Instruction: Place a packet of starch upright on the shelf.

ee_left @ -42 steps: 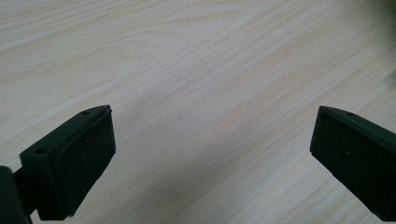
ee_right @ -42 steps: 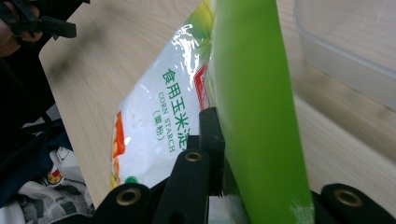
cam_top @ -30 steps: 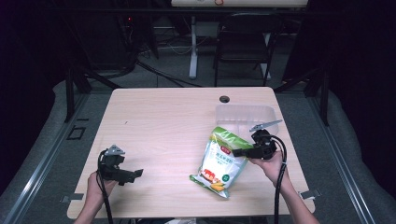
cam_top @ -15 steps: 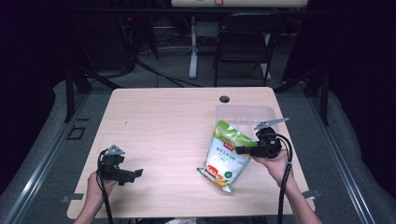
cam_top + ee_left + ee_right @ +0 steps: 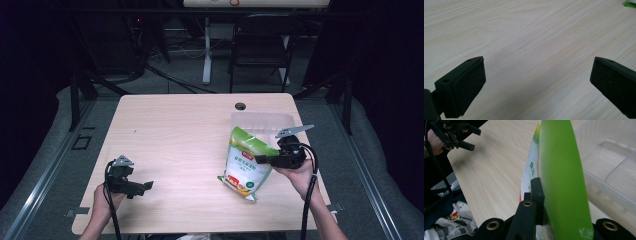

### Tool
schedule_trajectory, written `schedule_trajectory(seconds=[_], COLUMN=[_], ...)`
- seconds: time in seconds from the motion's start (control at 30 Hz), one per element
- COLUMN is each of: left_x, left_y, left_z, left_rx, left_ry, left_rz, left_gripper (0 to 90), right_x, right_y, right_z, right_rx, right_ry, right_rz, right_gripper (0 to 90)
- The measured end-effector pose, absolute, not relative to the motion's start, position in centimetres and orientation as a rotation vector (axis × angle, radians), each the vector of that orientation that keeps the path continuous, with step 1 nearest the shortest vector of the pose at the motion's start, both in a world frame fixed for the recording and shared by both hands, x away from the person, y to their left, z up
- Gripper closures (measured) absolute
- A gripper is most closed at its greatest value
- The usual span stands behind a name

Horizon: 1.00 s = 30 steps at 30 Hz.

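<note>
Right gripper (image 5: 264,161): its jaws are clamping the right-hand edge of a green-and-white snack bag (image 5: 246,162), near the bag's green top, and are holding it tilted above the wooden table (image 5: 175,130).
Bag position: in the high view the bag is hanging just in front of a clear plastic bin (image 5: 262,121), its lower corner pointing down toward the tabletop; I cannot tell whether that corner is touching the wood.
Left gripper (image 5: 137,188): it is lying low over the table's near-left part, jaws standing wide apart with nothing between them, well apart from the bag.
Risk, slipping: the pinch is sitting on a thin, glossy edge (image 5: 544,202), so the bag's weight is likely pulling against a small contact; a quick swing could be working the film out of the pads.
Risk, snagging: the bin's near wall (image 5: 609,187) is standing just beside the bag, so a low carry could be catching the bag's bottom on the rim and twisting it loose.
Risk, crushing: contents are hidden, so pressing the bag into a compartment may be damaging them.
</note>
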<state>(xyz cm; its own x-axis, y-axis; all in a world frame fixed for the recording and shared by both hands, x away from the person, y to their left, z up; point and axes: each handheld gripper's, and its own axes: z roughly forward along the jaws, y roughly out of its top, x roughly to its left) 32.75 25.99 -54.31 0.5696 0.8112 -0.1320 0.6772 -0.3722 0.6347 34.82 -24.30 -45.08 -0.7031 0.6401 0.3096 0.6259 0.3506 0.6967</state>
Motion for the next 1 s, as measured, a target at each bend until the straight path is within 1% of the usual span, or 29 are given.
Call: schedule_trajectory(seconds=[1.0], left_x=[32.79], left_y=[25.85], left_z=[-54.34], left_rx=[2.159], left_ry=[1.177], left_rz=[0.249], left_gripper=[0.2], right_x=[34.36], right_y=[-24.62], right_z=[-44.15], right_rx=[1.186], right_ry=[2.57], right_rz=[1.286], right_gripper=[90.0])
